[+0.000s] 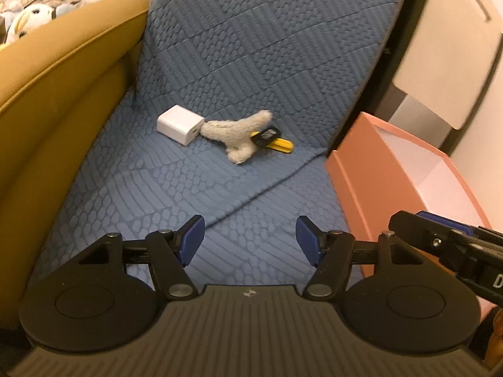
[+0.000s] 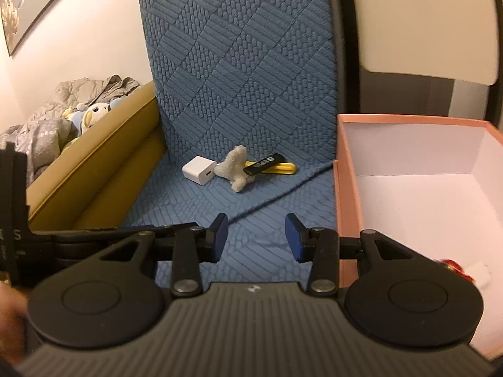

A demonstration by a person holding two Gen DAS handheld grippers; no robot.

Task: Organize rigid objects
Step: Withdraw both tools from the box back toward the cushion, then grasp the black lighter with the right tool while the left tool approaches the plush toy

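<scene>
The blue seat cover [image 1: 220, 62] is the biggest thing here; it runs up the back and lies flat under everything, with a brown sofa arm [image 1: 63, 72] on one side; on the other side sits a pink box [image 2: 345, 188], open on top, with white walls inside and something small, red and white low in its near corner, too blurred to name; far back on the blue cover lies a little pile; a white charger block [image 1: 179, 124] touches a soft grey toy [image 1: 234, 130], and the toy lies partly over a black stick [image 2: 265, 164] and a yellow stick [image 2: 283, 167] that are crossed together; both tools hang near the front of the seat, well apart from the pile; the left gripper [image 1: 250, 240] has its blue pads spread wide and holds nothing; the right gripper [image 2: 256, 237], just beside the box, is also open with nothing between its pads; I think the job is to put the hard things into the box, so the charger looks like the easy first pick because it sits clear at the edge of the pile; come down over its two flat sides and squeeze gently; the sticks are harder, since the soft toy covers them, so lift or nudge the toy away first and do not grab it by mistake.
</scene>
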